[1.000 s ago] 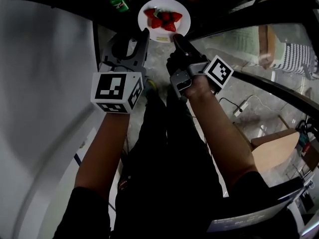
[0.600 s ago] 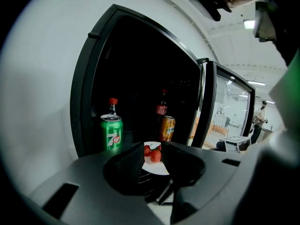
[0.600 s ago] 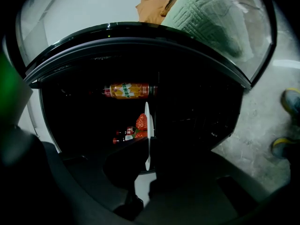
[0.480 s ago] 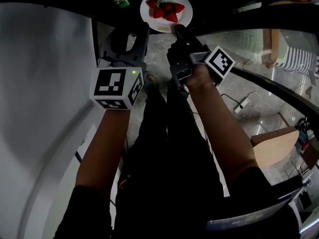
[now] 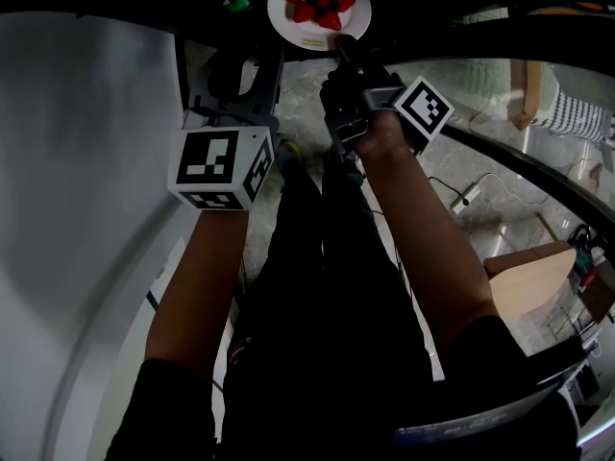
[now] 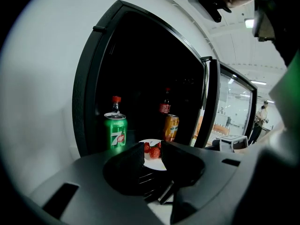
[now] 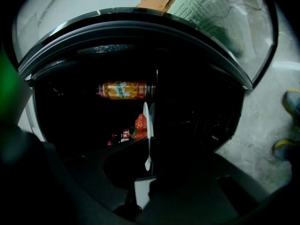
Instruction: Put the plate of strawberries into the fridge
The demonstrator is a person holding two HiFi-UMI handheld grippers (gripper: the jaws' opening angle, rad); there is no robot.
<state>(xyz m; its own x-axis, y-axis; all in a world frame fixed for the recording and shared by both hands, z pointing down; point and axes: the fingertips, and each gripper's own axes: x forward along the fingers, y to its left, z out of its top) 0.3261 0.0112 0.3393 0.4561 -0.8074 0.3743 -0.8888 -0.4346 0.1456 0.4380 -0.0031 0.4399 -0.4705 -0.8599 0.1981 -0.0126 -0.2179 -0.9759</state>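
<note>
A white plate [image 5: 318, 10] with several red strawberries [image 5: 319, 6] is held out over the dark fridge interior at the top of the head view. My right gripper [image 5: 343, 50] is shut on the plate's near rim. In the right gripper view the plate [image 7: 146, 121] shows edge-on between the jaws of the right gripper [image 7: 149, 144], with strawberries [image 7: 140, 123] on its left face. My left gripper [image 5: 248, 70] hovers left of the plate and short of it, open and holding nothing. Past the left gripper [image 6: 152, 150] the plate [image 6: 154, 158] shows in the fridge opening.
A green soda can [image 6: 115, 131] stands at the fridge's front left, an orange can [image 6: 171, 127] and two red-capped bottles [image 6: 165, 102] deeper inside. The glass fridge door [image 5: 500, 94] stands open to the right. A white wall [image 5: 86, 209] runs along the left.
My right gripper has carried the plate forward, deeper toward the fridge. My left gripper has drifted forward alongside it.
</note>
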